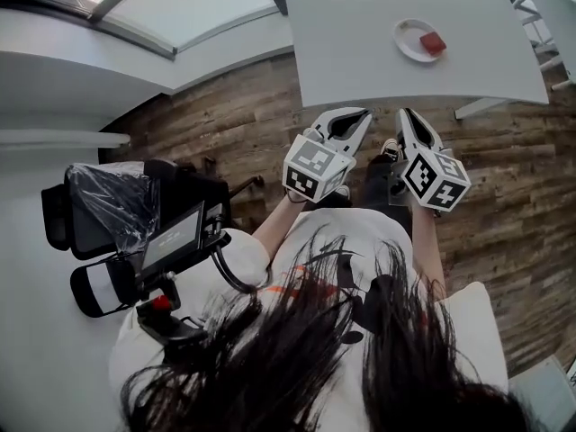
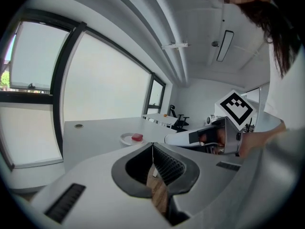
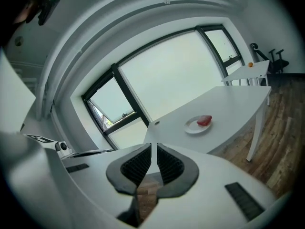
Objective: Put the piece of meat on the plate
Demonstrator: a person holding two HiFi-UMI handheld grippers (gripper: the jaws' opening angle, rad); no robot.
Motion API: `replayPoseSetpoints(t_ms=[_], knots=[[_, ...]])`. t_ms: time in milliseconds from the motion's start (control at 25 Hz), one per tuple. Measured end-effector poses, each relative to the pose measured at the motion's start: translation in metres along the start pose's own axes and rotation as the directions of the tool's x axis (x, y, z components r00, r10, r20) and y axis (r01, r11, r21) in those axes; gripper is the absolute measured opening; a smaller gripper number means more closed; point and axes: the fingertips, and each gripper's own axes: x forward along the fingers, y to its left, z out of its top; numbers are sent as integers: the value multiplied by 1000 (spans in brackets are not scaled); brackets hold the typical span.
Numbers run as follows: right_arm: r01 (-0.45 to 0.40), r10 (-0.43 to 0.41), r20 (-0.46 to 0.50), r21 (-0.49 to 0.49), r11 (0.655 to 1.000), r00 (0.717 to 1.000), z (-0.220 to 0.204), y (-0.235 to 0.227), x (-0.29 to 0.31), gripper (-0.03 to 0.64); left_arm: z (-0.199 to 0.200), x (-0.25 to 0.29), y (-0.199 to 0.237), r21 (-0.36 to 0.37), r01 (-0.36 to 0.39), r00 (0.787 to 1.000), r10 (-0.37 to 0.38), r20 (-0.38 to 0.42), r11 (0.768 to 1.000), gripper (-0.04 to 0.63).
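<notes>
Although the white desk [image 1: 360, 52] is cut off at the top edge of the head view and the person's dark hair [image 1: 360, 367] covers much of the bottom, both tools are readable. The left hand-held gripper [image 1: 363, 115] and the right hand-held gripper [image 1: 408, 115] hang over the wooden floor [image 1: 225, 124] just short of the desk's near edge, each with its jaws closed together on nothing. The white plate [image 1: 402, 36] stands on the desk well apart from both, and the red piece of meat [image 1: 433, 42] lies on the plate's right part, too small for surface detail to be made out.
</notes>
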Motion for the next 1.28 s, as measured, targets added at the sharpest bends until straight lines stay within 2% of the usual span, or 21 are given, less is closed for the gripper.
replayPoseSetpoints(t_ms=[240, 560, 800, 960, 1280], knots=[[58, -57, -13, 31, 998, 998, -45, 17, -51, 46, -24, -35, -34, -22, 63, 998, -63, 11, 998, 6], [97, -97, -16, 22, 995, 995, -58, 16, -93, 46, -33, -49, -71, -26, 103, 995, -102, 18, 994, 6], [59, -59, -23, 16, 998, 998, -67, 12, -116, 46, -38, -52, -101, -14, 77, 997, -77, 13, 997, 6], [24, -23, -22, 24, 999, 999, -72, 11, -145, 46, -38, -63, -128, -21, 35, 999, -34, 29, 999, 6], [-37, 37, -25, -8, 999, 999, -95, 0, -229, 46, -62, -91, -209, -54, -39, 998, 42, 56, 998, 6]])
